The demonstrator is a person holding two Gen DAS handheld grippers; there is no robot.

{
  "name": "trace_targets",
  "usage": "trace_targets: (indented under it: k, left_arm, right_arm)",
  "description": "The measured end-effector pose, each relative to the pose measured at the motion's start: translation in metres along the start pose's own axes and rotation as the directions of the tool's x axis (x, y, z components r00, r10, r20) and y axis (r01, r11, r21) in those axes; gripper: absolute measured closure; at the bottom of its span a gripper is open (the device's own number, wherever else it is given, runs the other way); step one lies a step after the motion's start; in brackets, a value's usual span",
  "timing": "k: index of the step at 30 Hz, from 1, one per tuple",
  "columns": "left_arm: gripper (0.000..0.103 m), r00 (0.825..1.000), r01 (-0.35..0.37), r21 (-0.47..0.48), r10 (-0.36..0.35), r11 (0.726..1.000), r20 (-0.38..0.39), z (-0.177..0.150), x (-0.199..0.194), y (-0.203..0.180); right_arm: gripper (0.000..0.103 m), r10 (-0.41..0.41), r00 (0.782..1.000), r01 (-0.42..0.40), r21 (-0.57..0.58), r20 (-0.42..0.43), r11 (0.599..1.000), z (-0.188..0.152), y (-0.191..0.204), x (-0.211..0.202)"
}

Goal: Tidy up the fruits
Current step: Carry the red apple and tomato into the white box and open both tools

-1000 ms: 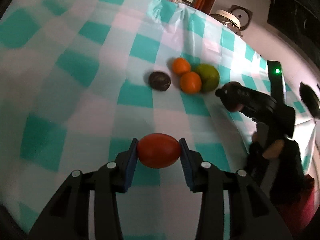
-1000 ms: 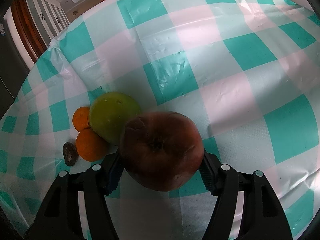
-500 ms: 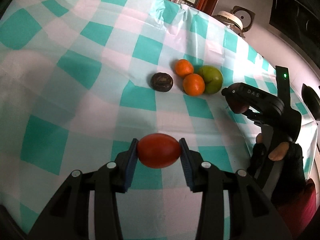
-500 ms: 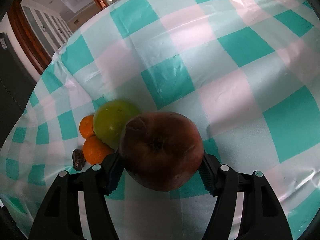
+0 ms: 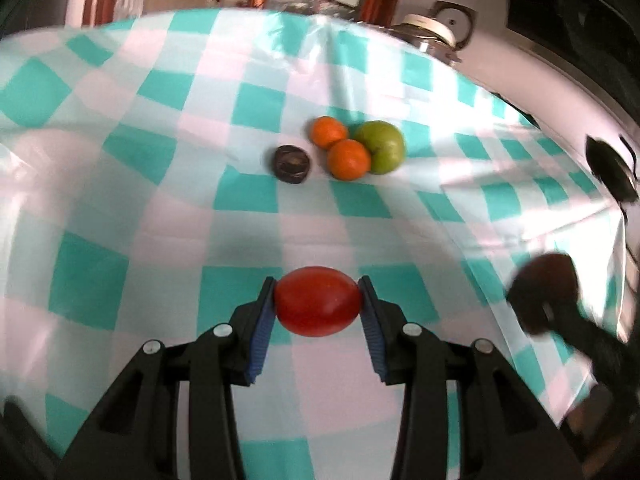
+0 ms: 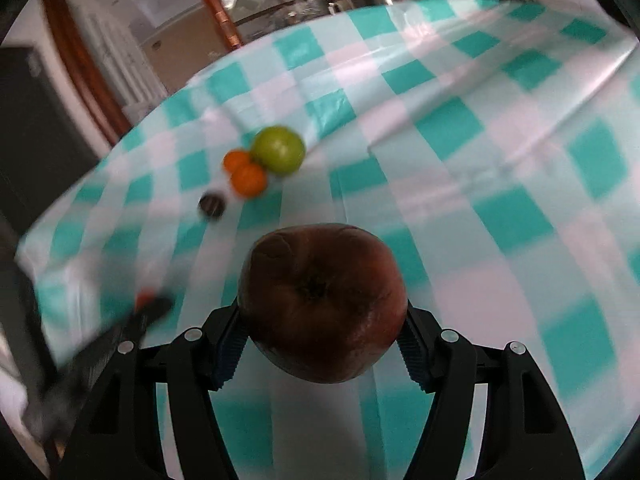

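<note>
My left gripper [image 5: 318,305] is shut on a red tomato [image 5: 318,301], held above the checked tablecloth [image 5: 160,216]. My right gripper [image 6: 322,326] is shut on a dark red wrinkled apple [image 6: 322,302]; it shows blurred at the right of the left wrist view [image 5: 544,298]. Ahead on the cloth lies a cluster: a green apple [image 5: 380,146], two oranges [image 5: 349,159] and a dark brown fruit [image 5: 292,163]. The same cluster shows in the right wrist view: green apple [image 6: 279,151], oranges [image 6: 248,180], dark fruit [image 6: 212,205]. The left gripper appears blurred at lower left there [image 6: 152,310].
The table's far edge runs along the back, with a metal pot with a white lid [image 5: 430,38] and wooden door frames [image 6: 76,60] behind it. The cloth hangs over the right edge [image 5: 616,216].
Both grippers have pulled back from the fruit cluster, which now looks smaller and farther away. The right gripper has dropped lower right in the left view. Both still hold their fruit.
</note>
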State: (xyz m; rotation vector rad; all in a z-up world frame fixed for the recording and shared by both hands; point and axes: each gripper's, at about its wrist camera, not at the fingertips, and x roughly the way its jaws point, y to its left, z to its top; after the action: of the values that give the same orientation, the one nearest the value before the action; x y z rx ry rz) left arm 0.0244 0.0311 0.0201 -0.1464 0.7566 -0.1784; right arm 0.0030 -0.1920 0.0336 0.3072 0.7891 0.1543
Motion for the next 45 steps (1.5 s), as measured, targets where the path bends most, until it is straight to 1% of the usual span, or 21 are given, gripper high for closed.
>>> trace_targets:
  k: [2, 4, 6, 8, 11, 15, 20, 24, 25, 27, 28, 30, 33, 34, 36, 39, 40, 41, 42, 44, 45]
  left_arm:
    - [0.062, 1.0, -0.001, 0.029, 0.001, 1.0, 0.017, -0.011, -0.014, -0.01]
    - [0.062, 1.0, 0.008, 0.028, -0.009, 1.0, 0.023, -0.023, -0.029, -0.018]
    - [0.062, 0.999, 0.025, 0.036, -0.026, 0.999, 0.026, -0.035, -0.041, -0.026]
    - [0.062, 0.999, 0.037, 0.065, -0.039, 0.997, 0.031, -0.048, -0.056, -0.042]
    - [0.062, 0.998, 0.056, 0.125, -0.061, 0.991, 0.03, -0.063, -0.07, -0.066]
    - [0.062, 0.995, 0.091, 0.2, -0.096, 0.976, 0.017, -0.079, -0.084, -0.1]
    - [0.062, 0.987, 0.159, 0.307, -0.157, 0.938, -0.031, -0.105, -0.097, -0.151]
    - [0.061, 0.979, 0.205, 0.411, -0.192, 0.889, -0.072, -0.131, -0.104, -0.192]
    - [0.061, 0.975, 0.221, 0.441, -0.203, 0.87, -0.089, -0.139, -0.106, -0.205]
    - [0.061, 0.97, 0.243, 0.482, -0.216, 0.842, -0.11, -0.15, -0.108, -0.223]
    - [0.061, 0.967, 0.256, 0.513, -0.224, 0.819, -0.124, -0.159, -0.11, -0.236]
    - [0.061, 0.962, 0.273, 0.548, -0.235, 0.791, -0.139, -0.168, -0.113, -0.251]
    - [0.061, 0.953, 0.301, 0.612, -0.253, 0.731, -0.167, -0.188, -0.119, -0.279]
    - [0.061, 0.951, 0.308, 0.625, -0.255, 0.717, -0.176, -0.193, -0.12, -0.286]
    - [0.061, 0.944, 0.329, 0.648, -0.262, 0.688, -0.201, -0.203, -0.121, -0.3]
    - [0.061, 0.929, 0.369, 0.69, -0.278, 0.622, -0.246, -0.222, -0.126, -0.324]
    - [0.061, 0.918, 0.393, 0.71, -0.291, 0.584, -0.269, -0.232, -0.129, -0.334]
    - [0.061, 0.908, 0.415, 0.721, -0.3, 0.555, -0.292, -0.241, -0.131, -0.34]
    - [0.061, 0.892, 0.448, 0.733, -0.31, 0.512, -0.329, -0.253, -0.133, -0.35]
    - [0.061, 0.87, 0.489, 0.753, -0.315, 0.44, -0.38, -0.273, -0.135, -0.363]
    - [0.061, 0.859, 0.507, 0.765, -0.309, 0.398, -0.408, -0.284, -0.135, -0.37]
  right_arm:
    - [0.038, -0.031, 1.0, 0.031, -0.064, 0.006, 0.997, -0.025, 0.003, -0.028]
    - [0.038, -0.039, 0.999, 0.041, -0.09, 0.016, 0.995, -0.045, 0.0, -0.051]
    - [0.038, -0.023, 1.0, 0.023, -0.074, 0.011, 0.997, -0.065, -0.007, -0.072]
    - [0.038, -0.018, 1.0, 0.018, -0.068, 0.002, 0.998, -0.081, -0.017, -0.09]
    - [0.038, -0.039, 0.999, 0.04, -0.075, 0.014, 0.996, -0.103, -0.032, -0.117]
    - [0.038, -0.058, 0.997, 0.061, -0.062, 0.043, 0.996, -0.118, -0.053, -0.148]
    - [0.038, -0.111, 0.99, 0.115, -0.051, 0.084, 0.992, -0.133, -0.083, -0.183]
    - [0.038, -0.158, 0.982, 0.16, -0.006, 0.108, 0.987, -0.148, -0.114, -0.209]
    - [0.038, -0.175, 0.978, 0.175, 0.013, 0.116, 0.985, -0.154, -0.125, -0.218]
    - [0.038, -0.196, 0.973, 0.193, 0.042, 0.124, 0.98, -0.163, -0.139, -0.229]
    - [0.038, -0.213, 0.969, 0.206, 0.066, 0.128, 0.976, -0.17, -0.151, -0.238]
    - [0.038, -0.239, 0.962, 0.227, 0.098, 0.132, 0.969, -0.18, -0.166, -0.249]
    - [0.038, -0.284, 0.951, 0.263, 0.16, 0.125, 0.951, -0.198, -0.193, -0.263]
    - [0.038, -0.297, 0.947, 0.274, 0.178, 0.119, 0.945, -0.204, -0.201, -0.267]
    - [0.038, -0.331, 0.939, 0.307, 0.206, 0.091, 0.929, -0.218, -0.219, -0.271]
    - [0.038, -0.389, 0.921, 0.377, 0.214, 0.017, 0.901, -0.236, -0.24, -0.267]
    - [0.038, -0.408, 0.913, 0.401, 0.214, -0.016, 0.891, -0.243, -0.247, -0.263]
    - [0.038, -0.427, 0.903, 0.427, 0.215, -0.049, 0.878, -0.249, -0.254, -0.259]
    - [0.038, -0.442, 0.894, 0.447, 0.214, -0.075, 0.868, -0.254, -0.26, -0.256]
    - [0.038, -0.462, 0.878, 0.479, 0.216, -0.129, 0.851, -0.263, -0.272, -0.248]
    - [0.038, -0.465, 0.872, 0.489, 0.221, -0.153, 0.844, -0.267, -0.279, -0.243]
